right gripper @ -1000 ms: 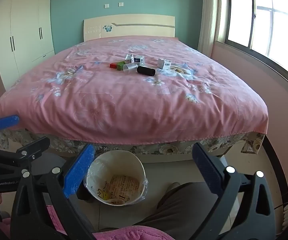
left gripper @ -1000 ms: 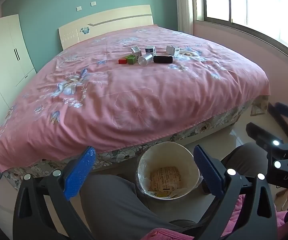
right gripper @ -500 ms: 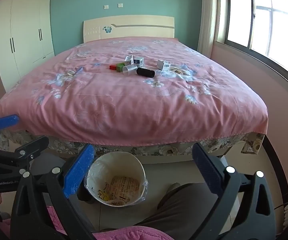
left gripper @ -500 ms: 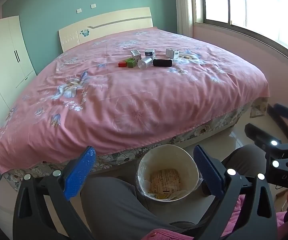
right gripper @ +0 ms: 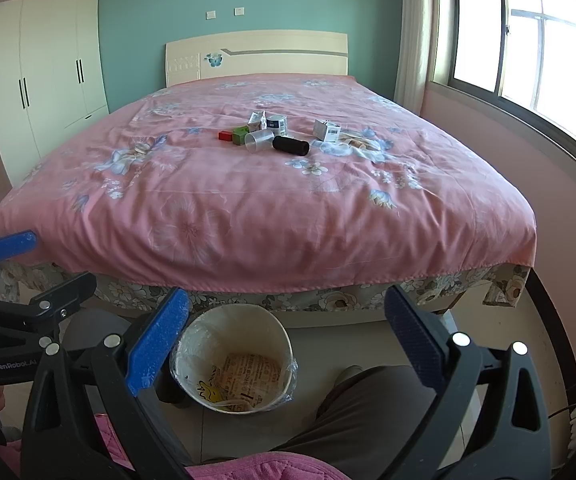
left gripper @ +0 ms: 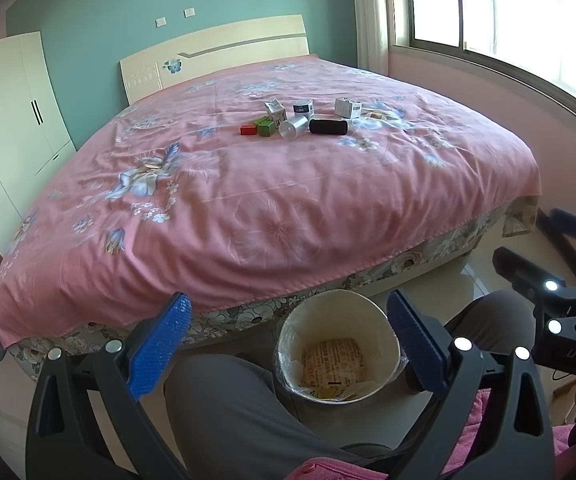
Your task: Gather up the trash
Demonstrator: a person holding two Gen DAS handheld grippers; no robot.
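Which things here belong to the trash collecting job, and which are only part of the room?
Job: trash bin; black cylinder; clear cup; small cartons; red block; green block.

Room: bed; wardrobe; window.

A pink floral bed [right gripper: 248, 208] carries small boxes [right gripper: 327, 129], a clear cup [right gripper: 259, 141] and a black cylinder [right gripper: 290, 145].

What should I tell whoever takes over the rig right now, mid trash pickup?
Left gripper: open, empty, held low over the bin.
Right gripper: open, empty, likewise.
Trash bin: on the floor at the foot of the bed, lined, with printed paper scraps already inside.
Left to collect, all mid-bed: black cylinder, clear cup on its side, red block, green block, and three small white boxes.
Nothing is gripped; reach forward for the cluster next.
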